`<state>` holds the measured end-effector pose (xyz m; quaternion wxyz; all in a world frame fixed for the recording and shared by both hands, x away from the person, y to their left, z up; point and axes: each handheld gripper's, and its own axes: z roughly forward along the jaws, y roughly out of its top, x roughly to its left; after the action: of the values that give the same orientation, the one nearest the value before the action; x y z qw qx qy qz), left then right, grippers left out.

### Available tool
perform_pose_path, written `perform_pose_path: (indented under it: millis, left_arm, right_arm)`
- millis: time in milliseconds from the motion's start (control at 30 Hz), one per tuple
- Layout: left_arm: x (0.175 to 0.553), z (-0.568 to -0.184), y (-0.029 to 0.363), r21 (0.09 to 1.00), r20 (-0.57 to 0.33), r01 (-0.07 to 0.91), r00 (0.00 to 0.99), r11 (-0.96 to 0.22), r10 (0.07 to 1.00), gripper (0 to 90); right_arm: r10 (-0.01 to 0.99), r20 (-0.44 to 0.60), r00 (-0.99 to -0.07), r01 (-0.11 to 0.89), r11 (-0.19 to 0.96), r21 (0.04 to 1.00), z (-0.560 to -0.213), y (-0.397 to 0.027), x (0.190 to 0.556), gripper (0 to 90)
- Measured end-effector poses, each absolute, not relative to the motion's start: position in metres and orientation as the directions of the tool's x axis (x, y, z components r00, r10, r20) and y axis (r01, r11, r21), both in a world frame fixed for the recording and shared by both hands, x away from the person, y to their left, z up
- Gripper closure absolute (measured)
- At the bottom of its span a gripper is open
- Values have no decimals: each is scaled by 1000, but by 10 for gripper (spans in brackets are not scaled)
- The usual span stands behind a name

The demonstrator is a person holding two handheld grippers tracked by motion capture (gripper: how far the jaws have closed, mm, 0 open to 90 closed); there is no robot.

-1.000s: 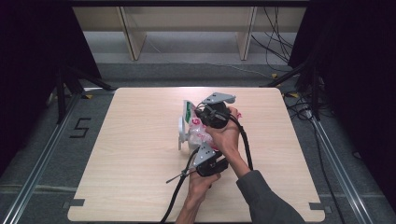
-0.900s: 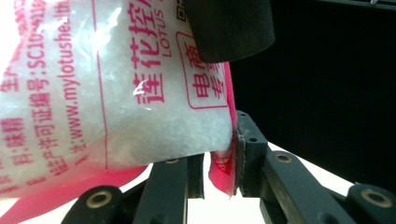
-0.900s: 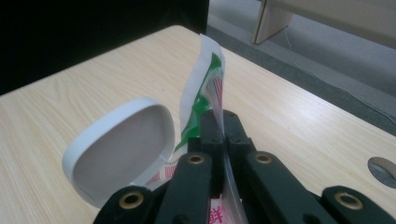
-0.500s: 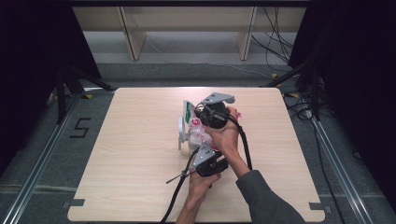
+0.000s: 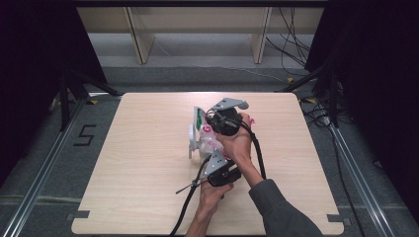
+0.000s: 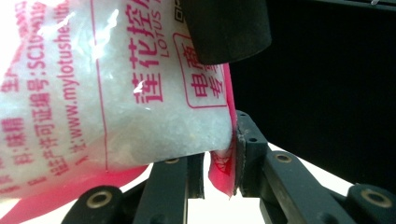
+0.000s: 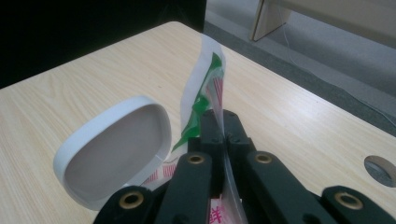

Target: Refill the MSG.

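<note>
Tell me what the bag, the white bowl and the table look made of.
Bag: thin glossy clear plastic film, printed pink, white grains showing through.
White bowl: probably smooth matte plastic, possibly ceramic; uniform white, thick rim.
Table: light wood-grain, likely laminate; even pattern.

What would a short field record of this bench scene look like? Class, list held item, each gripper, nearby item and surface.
held item: clear plastic bag of white crystals, pink print
left gripper: shut on the bag's pink bottom edge
right gripper: shut on the bag's top strip, white and green
nearby item: white bowl, empty, tilted on its side beside the bag
surface: light wooden table
</note>
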<state>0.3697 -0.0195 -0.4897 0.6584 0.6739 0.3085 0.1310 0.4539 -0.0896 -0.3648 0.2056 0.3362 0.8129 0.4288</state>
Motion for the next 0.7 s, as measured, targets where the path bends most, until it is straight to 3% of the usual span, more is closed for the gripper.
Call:
perform_pose_path:
  millis: [700]
  left_arm:
    - [370,-490,-19,969,-233,239,777,67,585,761]
  right_arm:
    - [728,-47,-684,366,398,841,-364,-87,453,900]
